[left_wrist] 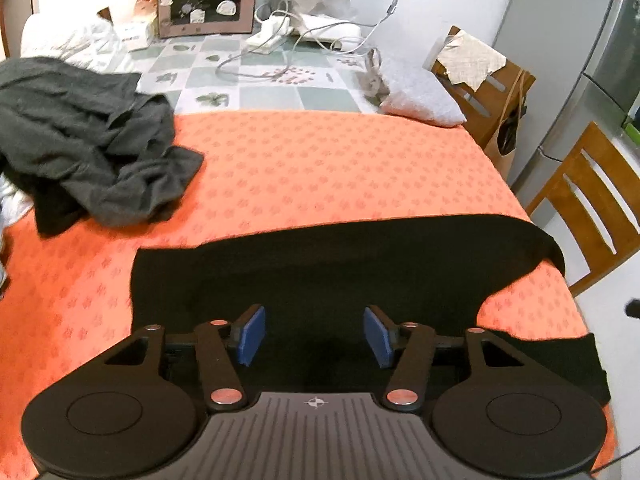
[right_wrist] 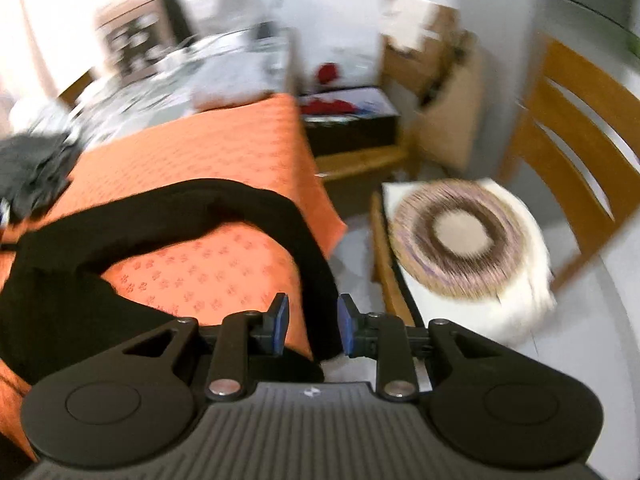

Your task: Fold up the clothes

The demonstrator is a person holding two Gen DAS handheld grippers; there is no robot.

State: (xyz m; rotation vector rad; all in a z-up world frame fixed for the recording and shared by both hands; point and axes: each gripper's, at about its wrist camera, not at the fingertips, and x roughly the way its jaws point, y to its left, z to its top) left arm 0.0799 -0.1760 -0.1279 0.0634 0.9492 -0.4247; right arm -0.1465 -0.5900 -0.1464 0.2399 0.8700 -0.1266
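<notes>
Black garment (left_wrist: 320, 264) on cloth | right-wrist only: sleeve between right tool (right_wrist: 312, 328)

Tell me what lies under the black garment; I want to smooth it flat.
Under the black garment the orange patterned cloth shows all around its edges. Whatever lies directly beneath is covered. Its sleeve hangs off the edge, between the right gripper's open fingers.
</notes>
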